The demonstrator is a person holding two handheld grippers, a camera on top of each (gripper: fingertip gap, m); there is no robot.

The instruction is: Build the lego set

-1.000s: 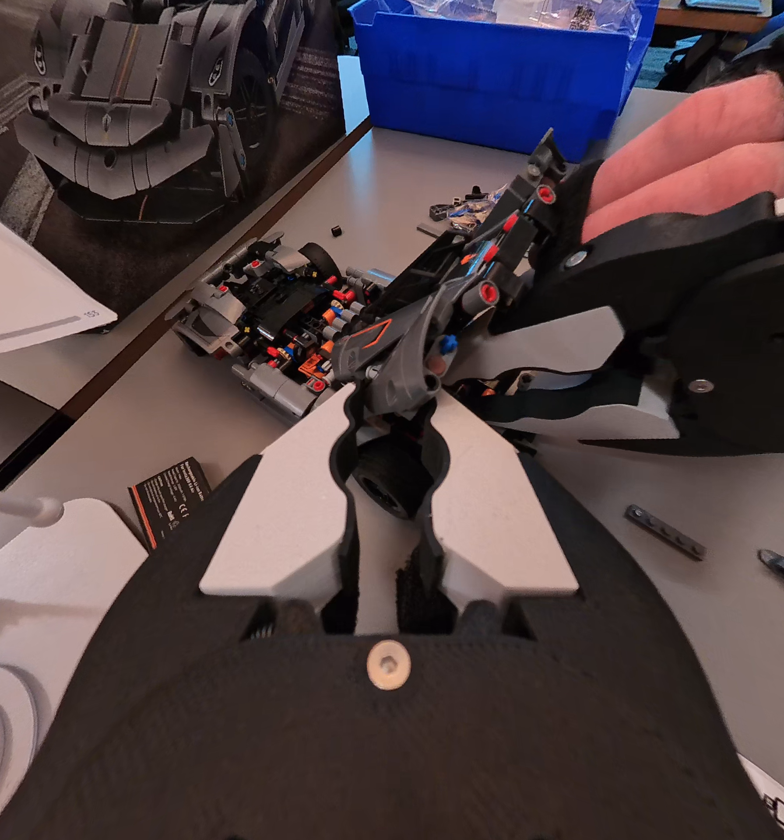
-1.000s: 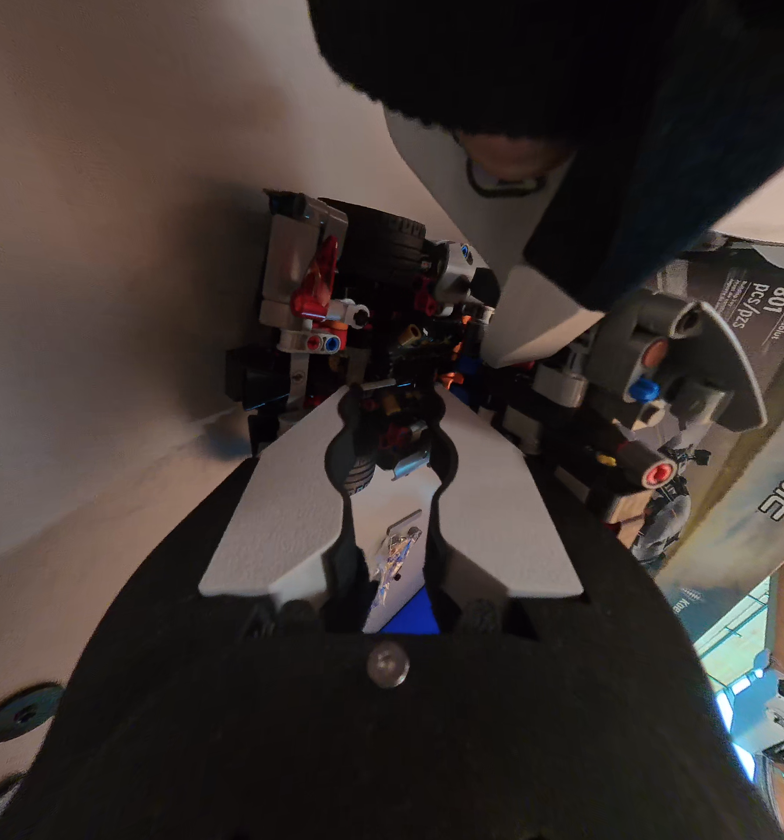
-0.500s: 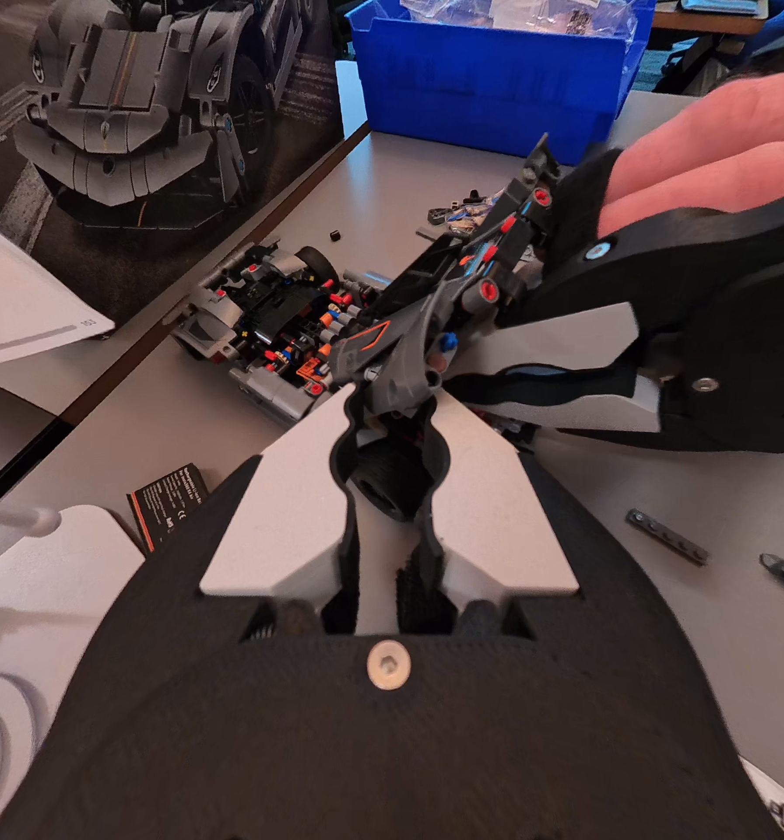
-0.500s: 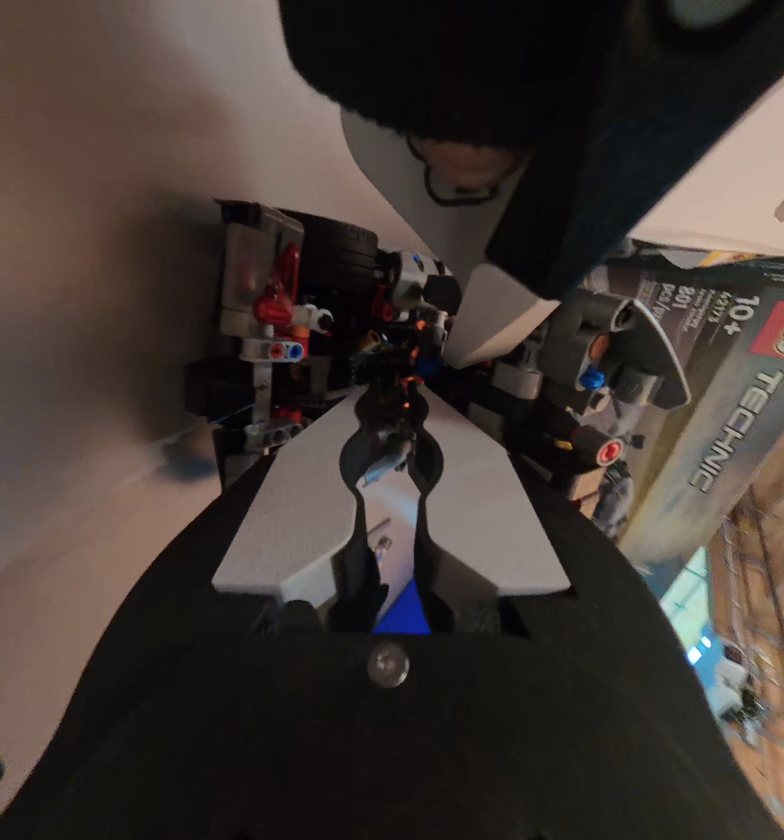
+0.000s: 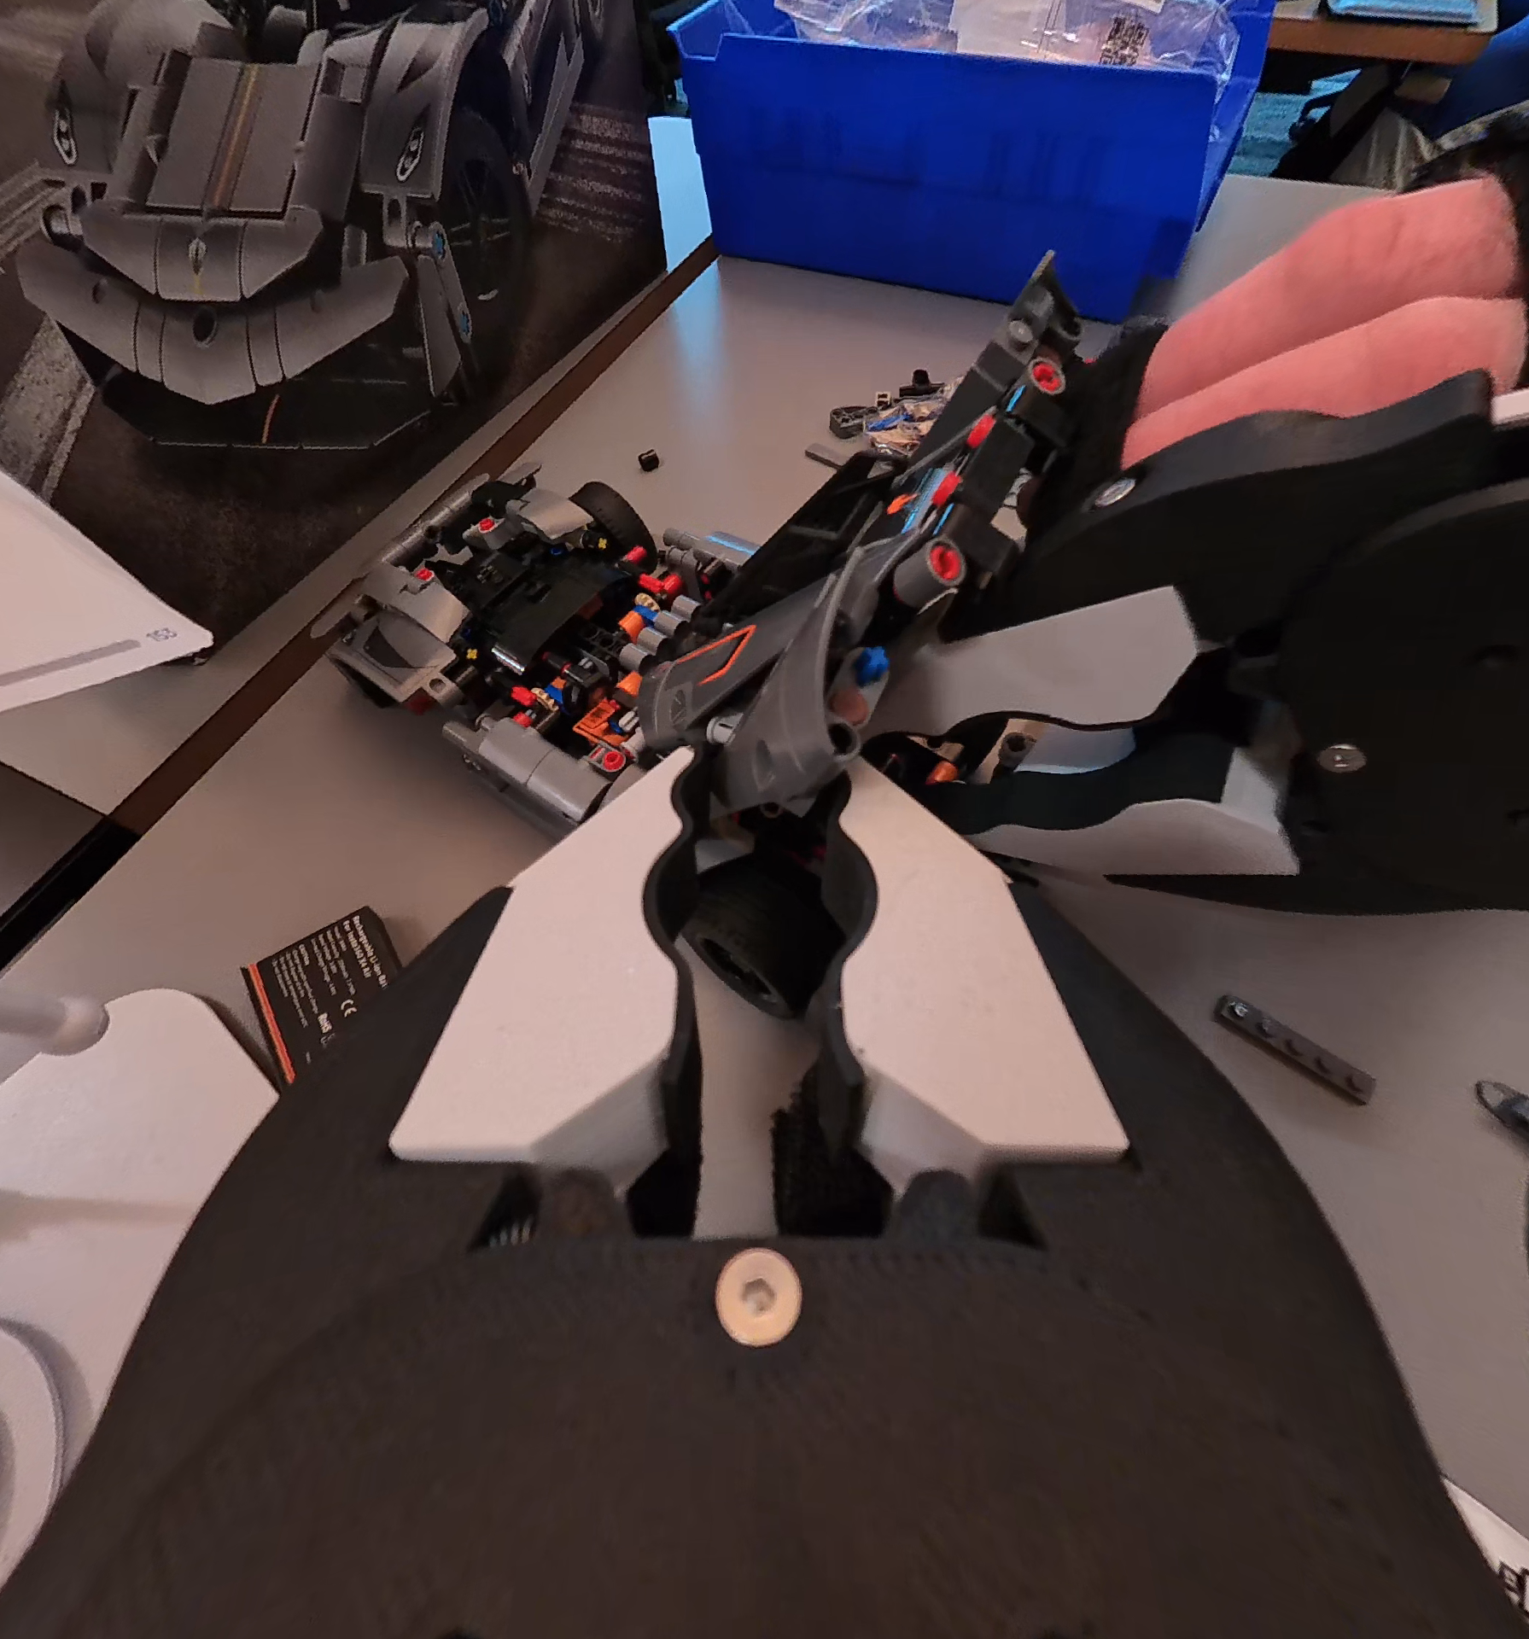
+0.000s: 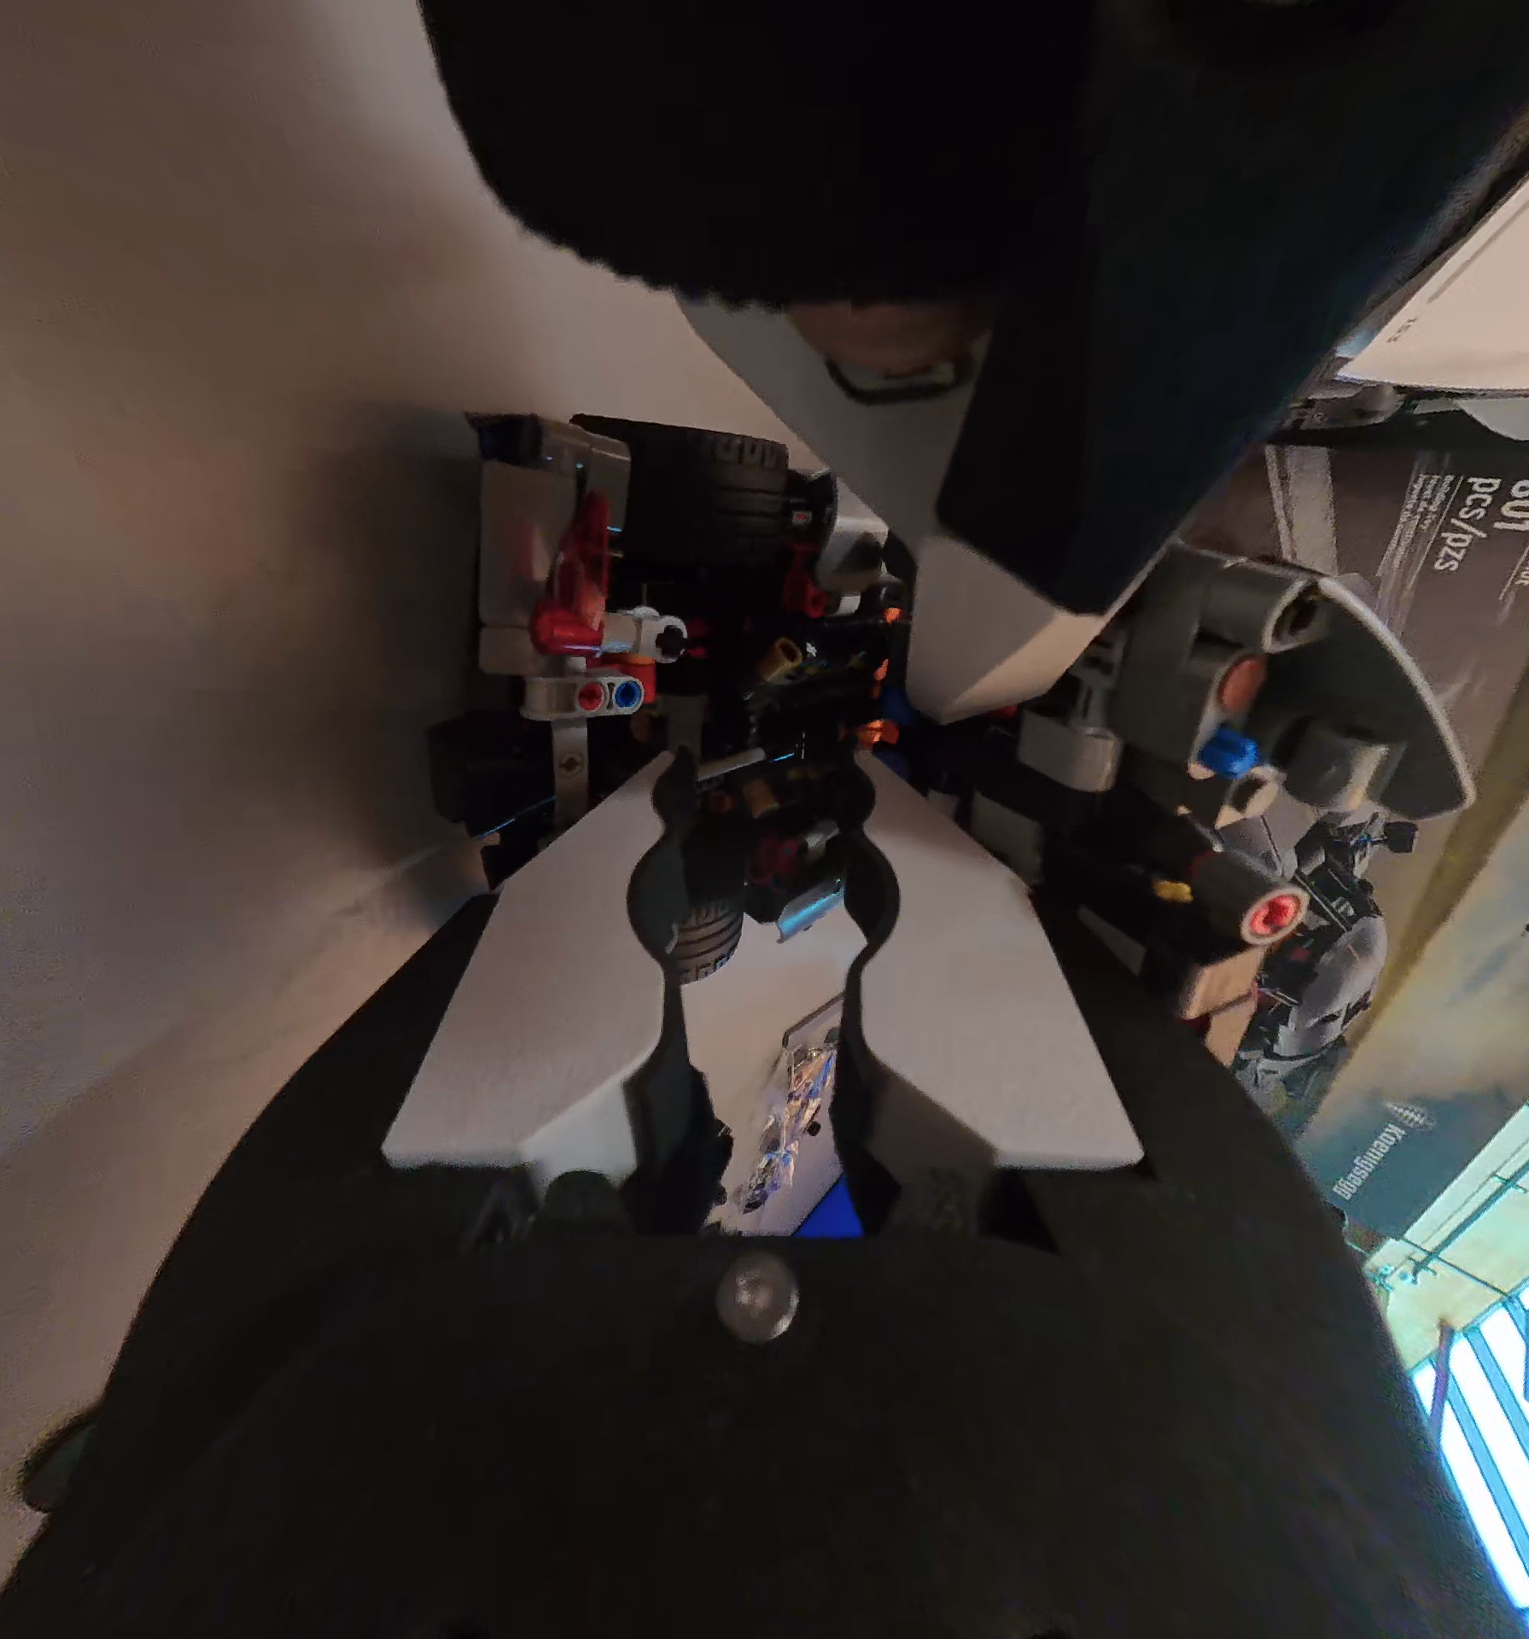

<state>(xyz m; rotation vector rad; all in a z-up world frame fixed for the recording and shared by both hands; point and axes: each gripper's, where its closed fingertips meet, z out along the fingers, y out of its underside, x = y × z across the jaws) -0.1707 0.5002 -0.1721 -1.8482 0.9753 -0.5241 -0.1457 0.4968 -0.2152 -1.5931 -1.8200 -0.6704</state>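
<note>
A partly built lego car (image 5: 548,647) lies on the grey table, with black, grey, red and orange parts. A dark grey body panel (image 5: 831,621) stands tilted up from its near end. My left gripper (image 5: 765,780) is shut on that near end, just above a black wheel (image 5: 760,940). My right gripper (image 5: 911,763) comes in from the right, jaws apart, with its tips at the car's side under the panel. In the right wrist view the right gripper (image 6: 774,772) straddles the car's inner parts (image 6: 654,621). A left gripper finger (image 6: 982,639) shows there too.
A blue bin (image 5: 938,168) with bagged parts stands at the back. The set's box (image 5: 255,222) and an open booklet (image 5: 42,603) are on the left. A dark beam (image 5: 1293,1046), a black leaflet (image 5: 326,976) and small loose parts (image 5: 885,417) lie on the table. My hands' fingertips stand some 5 centimeters from each other.
The right gripper's jaws narrowed half a second ago and now stand wider apart again. It has shifted a little at the car's side. The left gripper has kept its hold.
</note>
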